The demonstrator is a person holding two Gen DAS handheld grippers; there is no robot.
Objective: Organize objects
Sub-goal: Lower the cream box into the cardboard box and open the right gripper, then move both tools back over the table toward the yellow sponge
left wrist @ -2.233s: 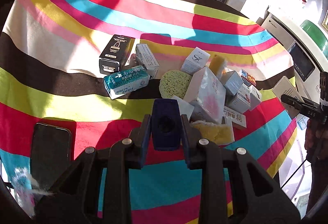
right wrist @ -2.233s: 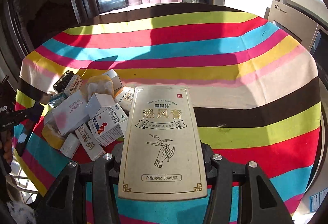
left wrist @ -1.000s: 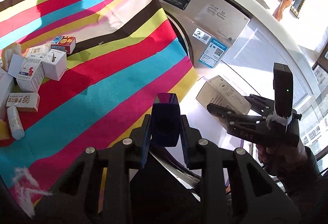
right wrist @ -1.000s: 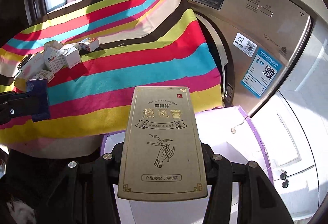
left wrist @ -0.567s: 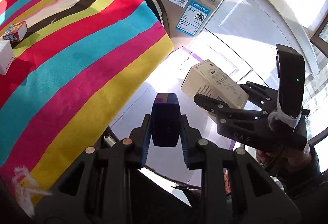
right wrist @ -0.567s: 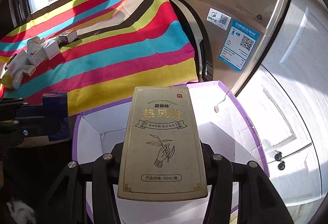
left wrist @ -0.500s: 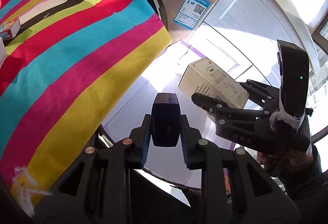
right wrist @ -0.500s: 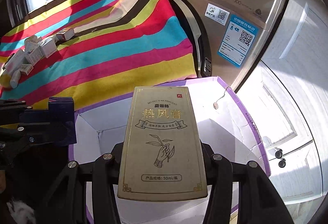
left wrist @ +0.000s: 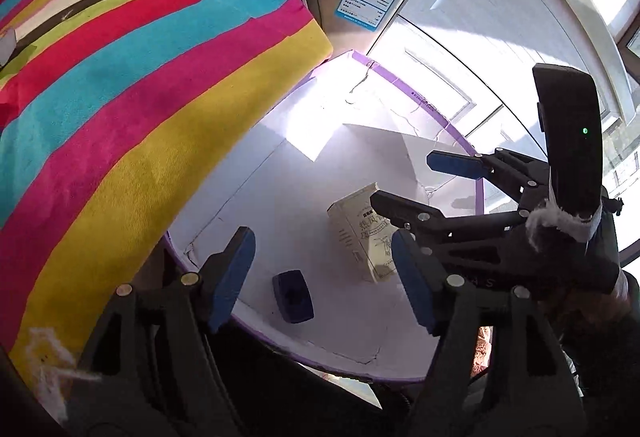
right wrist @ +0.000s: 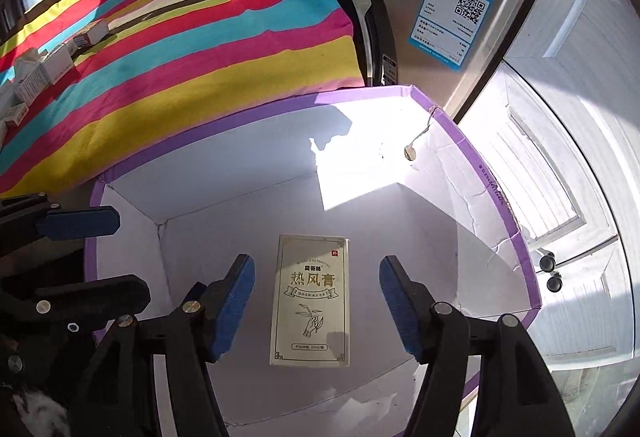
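Observation:
A white carton with a purple rim (left wrist: 416,99) (right wrist: 472,149) sits on the floor below the table edge. Inside it lie a small dark blue box (left wrist: 293,296) and a cream box with gold print (left wrist: 362,233) (right wrist: 310,301). My left gripper (left wrist: 322,277) hangs over the blue box, its jaws opening, and the pads do not touch it. My right gripper (right wrist: 318,277) hangs over the cream box, jaws opening too, pads clear of it. In the left wrist view the cream box looks tilted. Each gripper shows in the other's view: the right gripper (left wrist: 402,179), the left gripper (right wrist: 132,256).
A striped cloth (left wrist: 120,85) (right wrist: 192,49) drapes over the table edge beside the carton. A steel washing machine (right wrist: 440,17) stands behind it, white panelled doors (right wrist: 560,157) to the right. Several small boxes (right wrist: 44,73) lie on the cloth at far left.
Both grippers opened wide. The dark blue box left my left gripper and the cream box left my right gripper; both now sit inside the purple-rimmed carton. Both hands sank lower over it.

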